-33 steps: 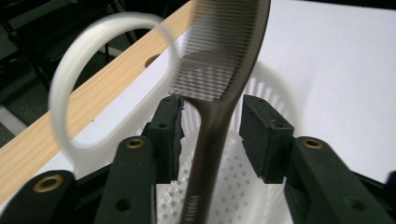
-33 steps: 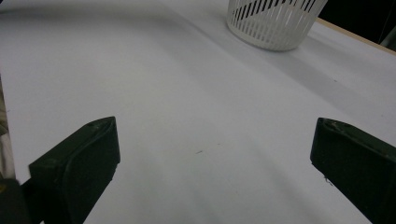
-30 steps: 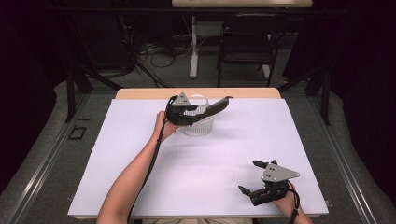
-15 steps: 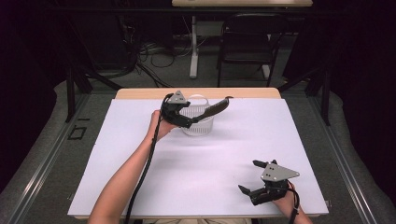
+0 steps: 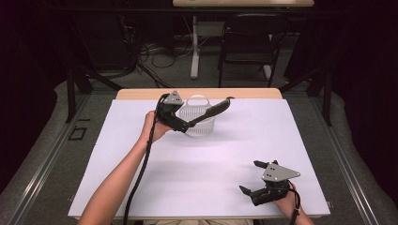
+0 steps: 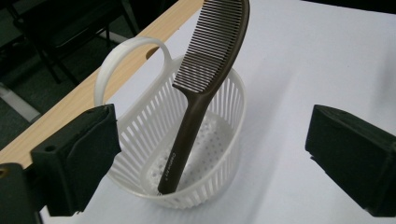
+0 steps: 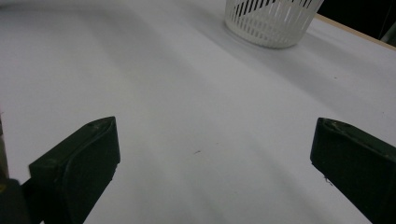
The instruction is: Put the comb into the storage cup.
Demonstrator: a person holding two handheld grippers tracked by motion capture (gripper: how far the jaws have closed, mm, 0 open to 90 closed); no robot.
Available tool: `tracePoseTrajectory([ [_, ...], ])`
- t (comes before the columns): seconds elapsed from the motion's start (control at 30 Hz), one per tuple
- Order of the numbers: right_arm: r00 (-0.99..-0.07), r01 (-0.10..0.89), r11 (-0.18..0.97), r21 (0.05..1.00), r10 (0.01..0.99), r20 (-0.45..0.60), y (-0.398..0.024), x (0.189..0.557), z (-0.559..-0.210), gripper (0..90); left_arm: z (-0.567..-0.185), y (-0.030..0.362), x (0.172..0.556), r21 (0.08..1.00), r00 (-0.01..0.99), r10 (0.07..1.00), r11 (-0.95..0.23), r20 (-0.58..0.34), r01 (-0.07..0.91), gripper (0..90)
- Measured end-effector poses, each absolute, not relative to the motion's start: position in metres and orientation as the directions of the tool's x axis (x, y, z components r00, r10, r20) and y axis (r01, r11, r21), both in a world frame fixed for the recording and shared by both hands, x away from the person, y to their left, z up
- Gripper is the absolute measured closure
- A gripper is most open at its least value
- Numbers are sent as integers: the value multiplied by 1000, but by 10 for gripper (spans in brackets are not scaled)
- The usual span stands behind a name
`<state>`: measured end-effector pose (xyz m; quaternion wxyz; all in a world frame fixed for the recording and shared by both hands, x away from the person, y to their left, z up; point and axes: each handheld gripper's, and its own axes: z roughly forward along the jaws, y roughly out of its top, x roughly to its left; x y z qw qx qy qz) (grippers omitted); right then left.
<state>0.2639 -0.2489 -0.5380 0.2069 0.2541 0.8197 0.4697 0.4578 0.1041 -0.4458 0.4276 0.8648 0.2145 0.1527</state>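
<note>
Since a second ago the left gripper (image 5: pixel 184 125) has let go of the brown comb (image 6: pixel 205 88) and lifted a little back from the white basket (image 5: pixel 199 129); its jaws have just been opening and now stand wide apart with nothing pinched between them. From the left gripper view, the comb stands on its own: handle end down on the perforated basket floor, shaft leaning on the rim, toothed head sticking out above the far side. I'd judge it was dropped handle-first so the basket wall props it up. The basket sits near the far edge of the white table (image 5: pixel 141 183), its loop handle up. The right gripper (image 5: pixel 250 178) rests well away from the basket, at the near edge, jaws spread and empty, apparently just waiting.
</note>
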Motion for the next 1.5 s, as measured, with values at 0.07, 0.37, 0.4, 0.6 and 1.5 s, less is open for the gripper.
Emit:
tracePoseTrajectory([
  [0.07,-784,224,429,875,613,-100,-249,263,-538,12,-444,107,455,805,859,506,-540,76,247,4],
  [0.37,-783,224,426,876,614,-98,-249,263,-537,12,-447,120,437,797,844,533,-536,65,277,4],
  [0.4,-784,224,428,876,612,-99,-249,263,-537,12,-449,122,435,799,844,533,-532,59,281,4],
  [0.6,-783,224,429,875,614,-101,-249,263,-537,12,-461,127,428,790,841,537,-541,59,289,4],
  [1.5,-783,221,435,873,613,-107,-249,262,-537,13,-473,166,388,830,793,607,-473,61,297,2],
])
